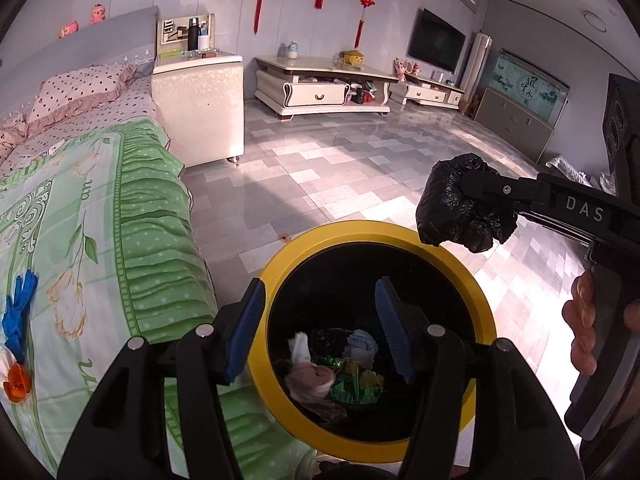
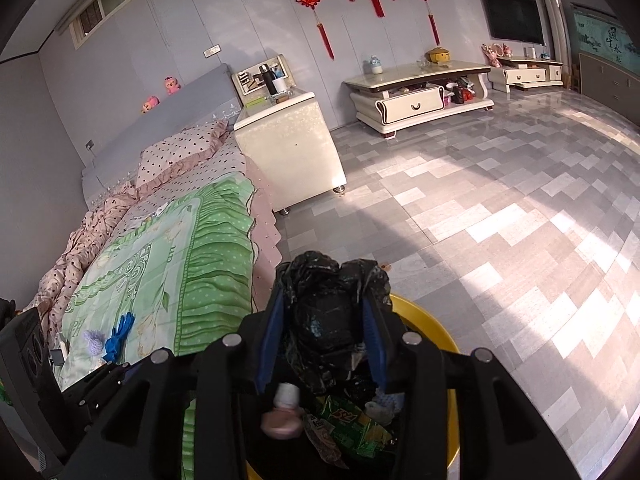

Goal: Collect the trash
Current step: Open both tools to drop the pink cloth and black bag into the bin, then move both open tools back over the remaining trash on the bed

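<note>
A yellow-rimmed bin (image 1: 472, 276) with a black inside stands on the floor beside the bed. It holds a green wrapper (image 1: 352, 384), tissue and other scraps. My left gripper (image 1: 320, 328) is open and empty, its jaws straddling the bin's near-left rim. My right gripper (image 2: 326, 340) is shut on a crumpled black plastic bag (image 2: 328, 320) and holds it above the bin (image 2: 424, 320). In the left wrist view that bag (image 1: 460, 200) hangs over the bin's far right rim.
The bed with a green quilt (image 1: 132, 216) lies left of the bin. On it are a blue glove (image 1: 18, 312), an orange piece (image 1: 16, 384) and a lilac fluffy piece (image 2: 94, 338). A white cabinet (image 1: 200, 100) stands by the bed. Tiled floor stretches to the right.
</note>
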The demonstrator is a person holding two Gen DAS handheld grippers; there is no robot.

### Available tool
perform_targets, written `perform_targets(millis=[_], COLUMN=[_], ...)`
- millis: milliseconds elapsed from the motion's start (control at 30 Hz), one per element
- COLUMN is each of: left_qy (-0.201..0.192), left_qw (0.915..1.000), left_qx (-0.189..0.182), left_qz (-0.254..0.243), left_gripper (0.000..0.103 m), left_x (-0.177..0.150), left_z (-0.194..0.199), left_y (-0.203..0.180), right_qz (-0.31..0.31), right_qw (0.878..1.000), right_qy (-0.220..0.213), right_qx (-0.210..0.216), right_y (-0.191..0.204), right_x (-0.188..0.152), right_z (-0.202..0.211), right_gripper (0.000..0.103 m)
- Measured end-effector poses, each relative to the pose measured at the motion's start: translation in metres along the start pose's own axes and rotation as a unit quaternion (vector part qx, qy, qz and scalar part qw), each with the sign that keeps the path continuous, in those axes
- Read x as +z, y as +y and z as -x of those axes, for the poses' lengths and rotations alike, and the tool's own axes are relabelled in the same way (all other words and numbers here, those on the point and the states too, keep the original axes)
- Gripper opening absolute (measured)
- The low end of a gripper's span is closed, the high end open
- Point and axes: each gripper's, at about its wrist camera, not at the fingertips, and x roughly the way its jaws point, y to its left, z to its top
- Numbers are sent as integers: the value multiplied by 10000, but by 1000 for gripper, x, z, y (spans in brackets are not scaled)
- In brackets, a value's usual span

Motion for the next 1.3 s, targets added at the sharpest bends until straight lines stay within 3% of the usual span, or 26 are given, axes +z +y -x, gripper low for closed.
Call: perform_targets(millis=[167,333,467,700,1067,1300], left_qy=[-59,-161,-284,-475,-650,-639], left_qw=[9999,9994,9983,9927,9731,9512], left_qx=[93,239,416,967,1917,2573], left_qz=[110,187,297,543,1103,1578], left_gripper=[68,72,77,83,85,85], left_x=[0,0,1,-3,-18,-39], left_z=[10,23,38,70,127,154], left_y=[9,24,46,106,231,324], right_qz=[-10,-16,70,432,1240,1768], right_qw=[9999,9999,10000,9975,9868,9726], right_qy=[52,33,-71,-349,-277,170], right_qx=[-144,-129,-2,449,1000,1498], right_y=[2,7,18,63,172,244], right_x=[-3,-3,-2,-1,-12,-44], right_z=[2,7,12,23,6,-30], right_gripper=[51,52,52,66,76,77])
